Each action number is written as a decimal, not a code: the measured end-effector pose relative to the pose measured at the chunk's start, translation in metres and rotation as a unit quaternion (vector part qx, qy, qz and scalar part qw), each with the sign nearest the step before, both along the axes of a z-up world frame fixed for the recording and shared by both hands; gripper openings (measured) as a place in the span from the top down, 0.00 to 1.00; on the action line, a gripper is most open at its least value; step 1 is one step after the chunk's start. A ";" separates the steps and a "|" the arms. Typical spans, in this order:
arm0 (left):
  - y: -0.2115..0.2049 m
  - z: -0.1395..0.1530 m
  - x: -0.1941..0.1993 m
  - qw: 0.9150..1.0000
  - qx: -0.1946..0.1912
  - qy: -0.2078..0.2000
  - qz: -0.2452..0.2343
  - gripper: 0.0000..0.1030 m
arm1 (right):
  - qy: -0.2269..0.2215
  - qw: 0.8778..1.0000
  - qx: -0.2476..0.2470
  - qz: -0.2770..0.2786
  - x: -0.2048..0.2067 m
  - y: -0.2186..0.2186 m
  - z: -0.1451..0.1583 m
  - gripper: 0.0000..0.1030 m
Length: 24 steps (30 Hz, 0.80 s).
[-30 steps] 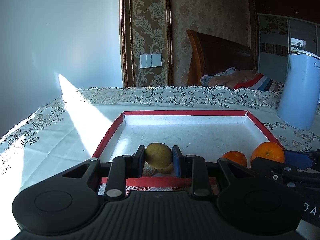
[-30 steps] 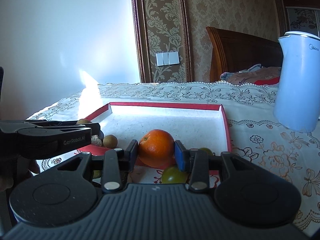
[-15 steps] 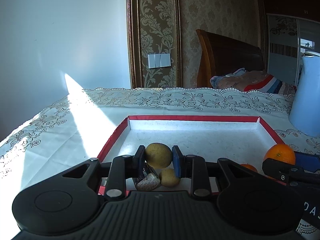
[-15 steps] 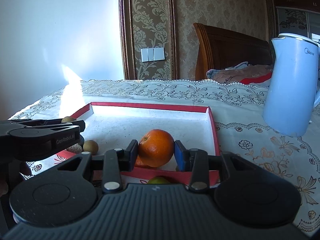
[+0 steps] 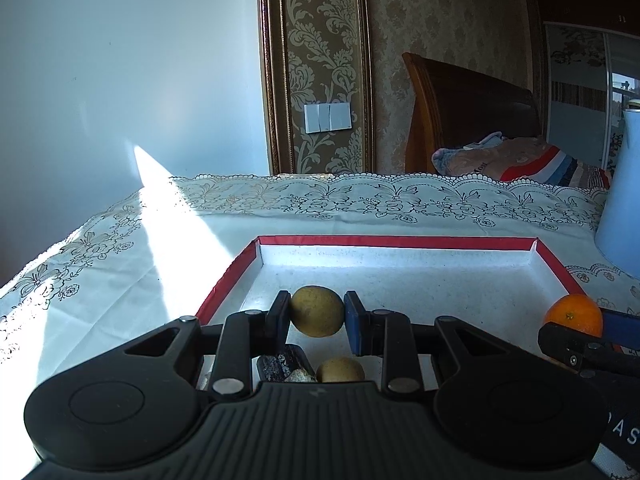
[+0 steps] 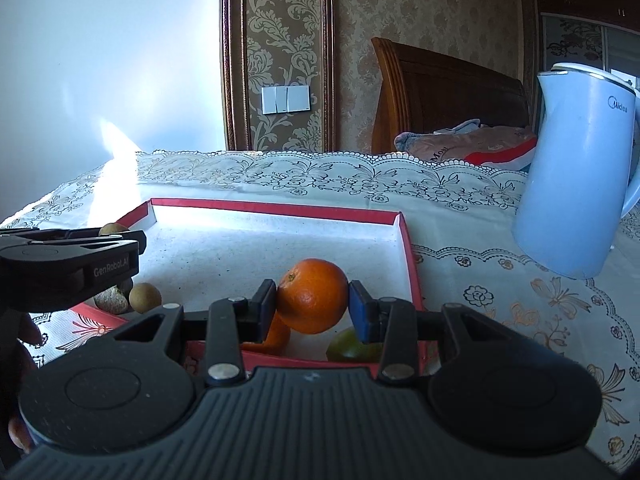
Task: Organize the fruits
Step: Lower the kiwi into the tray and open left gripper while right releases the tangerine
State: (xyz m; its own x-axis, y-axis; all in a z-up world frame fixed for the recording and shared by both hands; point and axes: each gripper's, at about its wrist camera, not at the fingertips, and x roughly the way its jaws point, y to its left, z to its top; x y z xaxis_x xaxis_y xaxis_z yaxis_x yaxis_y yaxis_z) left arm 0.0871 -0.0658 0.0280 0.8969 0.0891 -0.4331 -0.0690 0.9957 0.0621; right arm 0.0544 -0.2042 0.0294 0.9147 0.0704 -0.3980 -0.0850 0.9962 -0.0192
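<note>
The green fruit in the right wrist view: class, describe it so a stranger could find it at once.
Start at the red-rimmed tray on the lace tablecloth. Go to its near right corner, under the right gripper holding an orange. The green fruit lies there, the only green one; its neighbours are orange or brown.

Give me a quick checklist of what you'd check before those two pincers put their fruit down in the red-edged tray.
1. Left gripper clamped on the yellow-brown fruit: ok.
2. Right gripper clamped on the orange: ok.
3. Bare floor in the tray ahead of both fruits: ok.
4. Fruits already lying under the grippers, such as the small brown fruit and the green fruit, clear of the drop spots: cannot tell.
5. The two grippers apart from each other: ok.
6. Blue kettle outside the tray: ok.
</note>
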 end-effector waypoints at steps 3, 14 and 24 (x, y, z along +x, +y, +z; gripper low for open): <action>-0.001 0.000 0.002 1.000 -0.001 0.001 0.000 0.73 | 0.001 1.000 -0.001 -0.003 0.003 -0.001 0.001 0.64; -0.001 -0.004 0.012 1.000 -0.005 0.008 0.000 0.73 | 0.010 1.000 0.001 -0.007 0.013 -0.002 -0.001 0.64; 0.004 -0.010 0.015 1.000 -0.015 0.010 -0.009 0.73 | 0.012 1.000 0.015 -0.006 0.017 -0.008 -0.004 0.64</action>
State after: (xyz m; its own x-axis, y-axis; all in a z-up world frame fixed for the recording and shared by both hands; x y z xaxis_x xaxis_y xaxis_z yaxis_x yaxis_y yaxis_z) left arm 0.1020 -0.0621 0.0182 0.8895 0.0594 -0.4530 -0.0498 0.9982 0.0332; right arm 0.0712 -0.2122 0.0249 0.9056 0.0714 -0.4181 -0.0726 0.9973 0.0130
